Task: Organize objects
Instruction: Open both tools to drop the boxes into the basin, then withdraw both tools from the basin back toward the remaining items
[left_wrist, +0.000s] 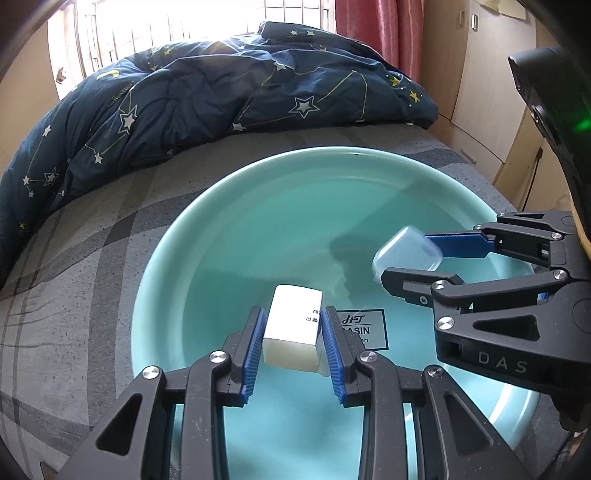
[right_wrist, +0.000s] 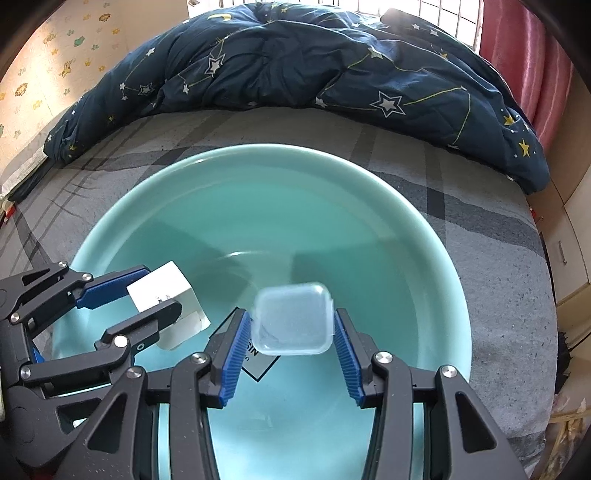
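Note:
A teal plastic basin (left_wrist: 207, 229) (right_wrist: 436, 236) sits on the grey bed. My left gripper (left_wrist: 291, 328) is shut on a white rectangular box (left_wrist: 293, 328) and holds it over the basin's inside; it also shows in the right wrist view (right_wrist: 147, 295) with the box (right_wrist: 166, 306). My right gripper (right_wrist: 291, 321) is shut on a small clear plastic square box (right_wrist: 293, 319) over the basin; it shows in the left wrist view (left_wrist: 410, 254) with the clear box (left_wrist: 404, 251) between its pads.
A dark blue star-print quilt (left_wrist: 184, 99) (right_wrist: 314, 62) is bunched along the far side of the bed. The grey patterned sheet (left_wrist: 81, 258) surrounds the basin. Wooden cabinets (left_wrist: 480, 85) stand at the right. A printed label (left_wrist: 373, 328) lies on the basin floor.

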